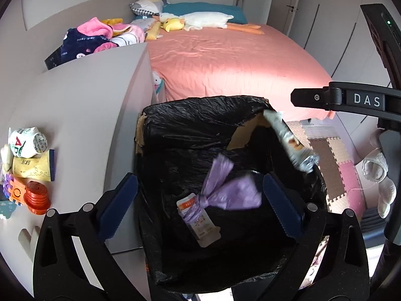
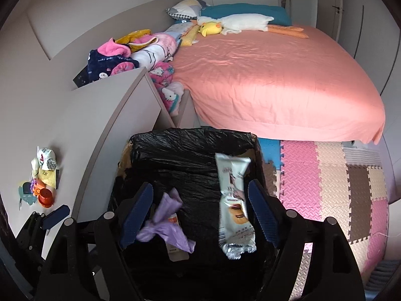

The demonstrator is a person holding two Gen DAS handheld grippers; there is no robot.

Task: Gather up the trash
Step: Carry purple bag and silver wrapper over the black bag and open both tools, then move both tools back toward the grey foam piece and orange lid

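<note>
Both grippers are hanging over the bin (image 1: 190, 125), a cardboard box lined with a black bag, sitting at lower centre of each frame.

Left gripper (image 1: 200, 200): fingers spread wide apart, nothing between the blue pads (image 1: 117, 205). A knotted purple bag (image 1: 230, 193) is showing between them, blurred, above the dark liner. It is touching an orange-and-white packet (image 1: 198, 220) lying on the bin's bottom.

Right gripper (image 2: 200, 213): fingers also standing apart, gripping nothing. A white snack wrapper (image 2: 234, 205) with a pastry picture is hanging lengthwise just inside the right finger (image 2: 263, 215); whether it is touching the pad I cannot tell. In the left view the same wrapper (image 1: 292, 140) is appearing blurred at the bin's right rim, below the right gripper's arm marked "DAS".

At left edge of both frames, on the pale cabinet top (image 1: 75, 113): a crumpled white cup (image 1: 27, 141), a yellow sachet (image 1: 32, 168), an orange ribbed toy (image 1: 37, 197), all close together.

Upper half: bed (image 2: 275, 75) with a salmon sheet, a white goose plush (image 2: 238, 22) and a yellow duck (image 2: 209, 28) near the pillows, a heap of clothes (image 2: 125, 52) at its left. Foam floor tiles (image 2: 325, 175) are lying to the right of the bin.
</note>
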